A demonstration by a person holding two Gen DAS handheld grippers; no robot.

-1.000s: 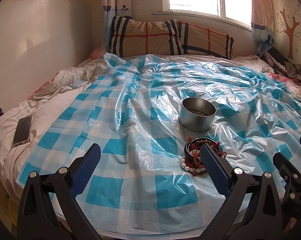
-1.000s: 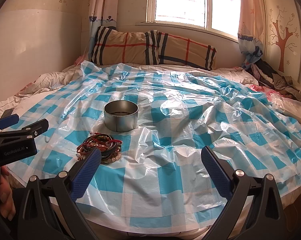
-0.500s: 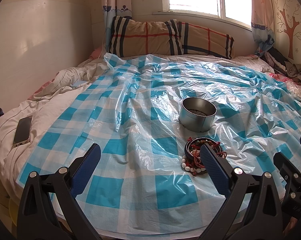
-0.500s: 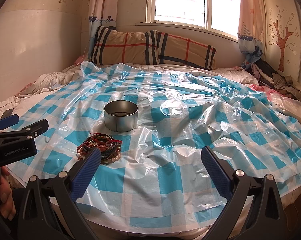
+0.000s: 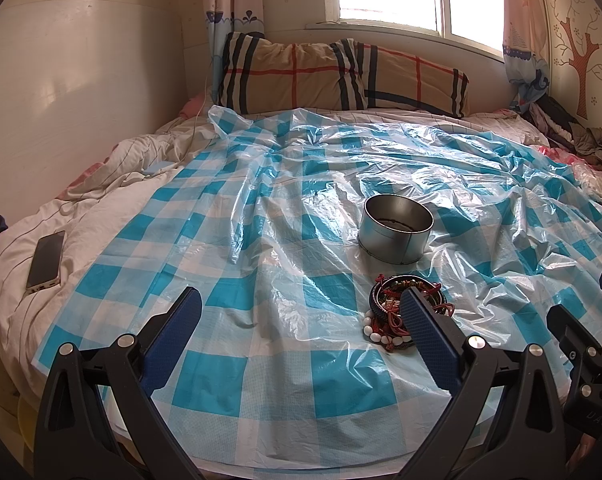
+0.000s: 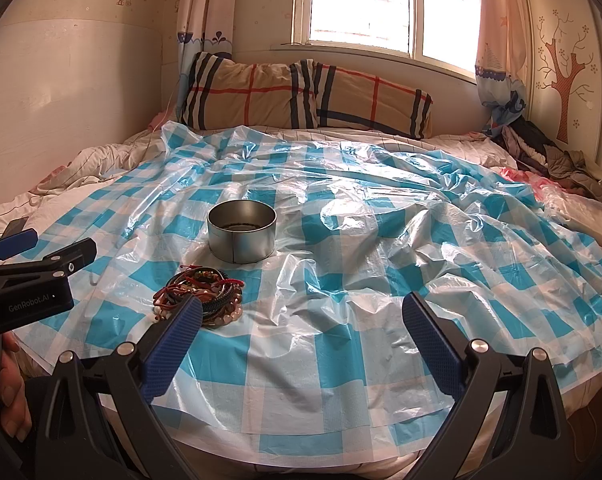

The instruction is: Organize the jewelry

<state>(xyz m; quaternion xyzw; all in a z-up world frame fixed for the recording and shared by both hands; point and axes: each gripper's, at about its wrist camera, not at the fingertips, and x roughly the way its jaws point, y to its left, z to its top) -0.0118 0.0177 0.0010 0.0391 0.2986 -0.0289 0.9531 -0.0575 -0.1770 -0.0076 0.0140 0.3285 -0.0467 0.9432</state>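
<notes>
A pile of bracelets and bead strings (image 5: 393,312) lies on the blue-checked plastic sheet (image 5: 261,280) on the bed; it also shows in the right wrist view (image 6: 205,296). A round metal tin (image 5: 397,232) stands just behind the pile, open at the top, also seen in the right wrist view (image 6: 241,230). My left gripper (image 5: 301,320) is open and empty, its right finger in front of the pile. My right gripper (image 6: 301,320) is open and empty, its left finger beside the pile.
A phone (image 5: 47,262) lies on the white quilt at the left. A plaid pillow (image 5: 341,76) rests against the wall under the window. Clothes (image 6: 549,160) are heaped at the far right. The bed's front edge is just below the grippers.
</notes>
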